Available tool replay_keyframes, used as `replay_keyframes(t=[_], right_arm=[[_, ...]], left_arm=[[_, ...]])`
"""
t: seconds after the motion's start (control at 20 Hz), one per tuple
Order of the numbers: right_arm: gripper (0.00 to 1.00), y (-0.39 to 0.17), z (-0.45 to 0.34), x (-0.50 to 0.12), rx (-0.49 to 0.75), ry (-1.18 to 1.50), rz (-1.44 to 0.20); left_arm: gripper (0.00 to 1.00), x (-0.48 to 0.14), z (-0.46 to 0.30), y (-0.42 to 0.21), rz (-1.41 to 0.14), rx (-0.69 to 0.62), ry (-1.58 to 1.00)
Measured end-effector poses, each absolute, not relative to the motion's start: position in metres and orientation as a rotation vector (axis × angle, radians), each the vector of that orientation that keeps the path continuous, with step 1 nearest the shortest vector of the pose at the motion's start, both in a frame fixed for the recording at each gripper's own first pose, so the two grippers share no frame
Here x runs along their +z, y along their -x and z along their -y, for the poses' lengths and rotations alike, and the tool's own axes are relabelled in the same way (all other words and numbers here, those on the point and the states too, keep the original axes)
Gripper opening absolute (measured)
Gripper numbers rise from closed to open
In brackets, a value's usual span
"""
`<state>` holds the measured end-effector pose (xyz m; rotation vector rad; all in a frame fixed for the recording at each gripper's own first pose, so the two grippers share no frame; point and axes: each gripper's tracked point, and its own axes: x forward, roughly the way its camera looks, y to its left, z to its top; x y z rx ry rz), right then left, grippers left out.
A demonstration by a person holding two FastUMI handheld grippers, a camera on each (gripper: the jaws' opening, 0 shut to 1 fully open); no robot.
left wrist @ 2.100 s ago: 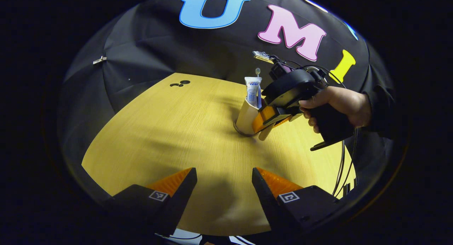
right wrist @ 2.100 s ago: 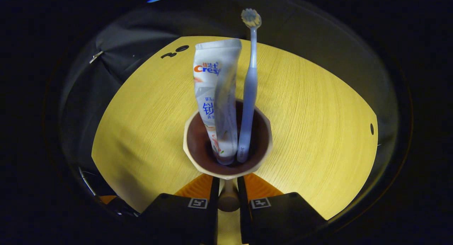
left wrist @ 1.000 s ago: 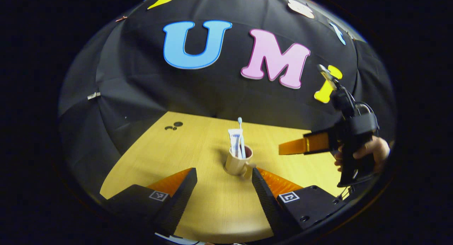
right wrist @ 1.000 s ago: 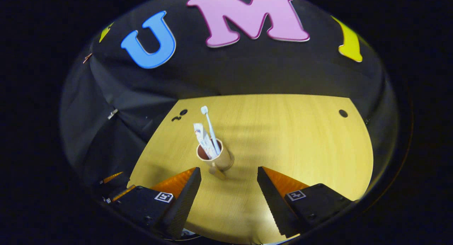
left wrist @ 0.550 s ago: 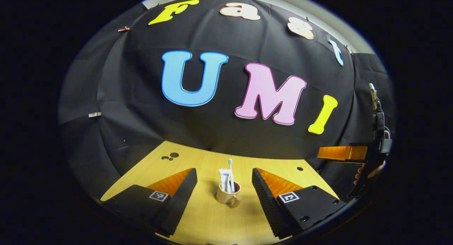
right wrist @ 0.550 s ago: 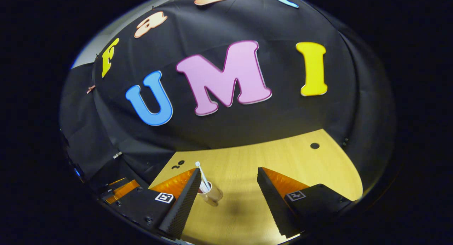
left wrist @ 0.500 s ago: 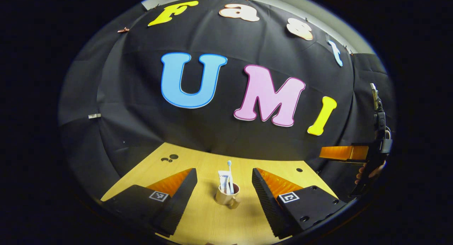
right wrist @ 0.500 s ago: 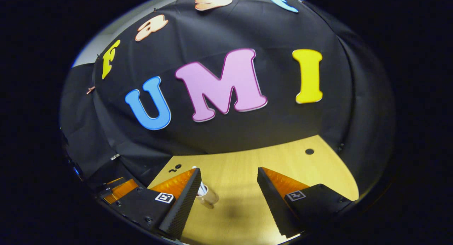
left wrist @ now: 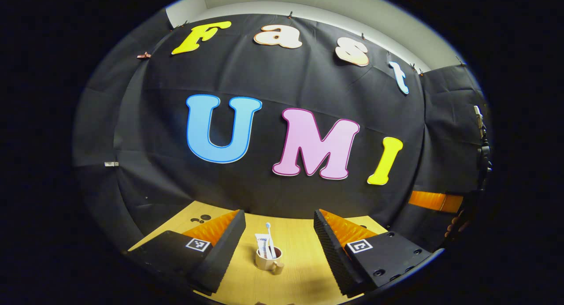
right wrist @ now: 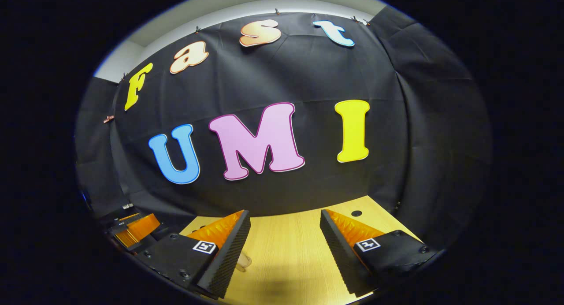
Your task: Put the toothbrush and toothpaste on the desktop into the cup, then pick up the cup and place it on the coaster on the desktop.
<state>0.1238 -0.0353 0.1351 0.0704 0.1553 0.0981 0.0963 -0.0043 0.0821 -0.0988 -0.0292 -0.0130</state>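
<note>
At the lower centre of the left gripper view, a beige cup point(left wrist: 266, 263) is showing a dark brown inside. The toothpaste point(left wrist: 261, 244) is white with blue print, the toothbrush point(left wrist: 270, 244) pale blue. The desktop point(left wrist: 296, 252) is yellow wood grain.

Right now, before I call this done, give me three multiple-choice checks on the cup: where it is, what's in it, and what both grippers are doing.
1. Where does the cup stand?
A. on the wooden desktop
B. held in the air
C. tipped on its side

2. How many items stand in the cup?
A. none
B. one
C. two

3. How are the left gripper and right gripper set?
A. both open, holding nothing
B. left one shut on the cup
C. right one shut on the cup

Answers: 1 A, it sits upright on the wood in the left gripper view; 2 C, toothbrush and toothpaste stick out of it; 3 A, each gripper's fingers stand apart with nothing between.
</note>
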Motion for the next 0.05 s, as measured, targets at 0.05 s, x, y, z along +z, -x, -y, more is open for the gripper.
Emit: replay_keyframes(t=[0.05], right_arm=[[0.98, -0.1219, 0.0347, 0.1353, 0.101, -0.075, -0.165]], left_arm=[[0.97, 0.0815, 0.0072, -0.0968, 0.026, -0.019, 0.098]])
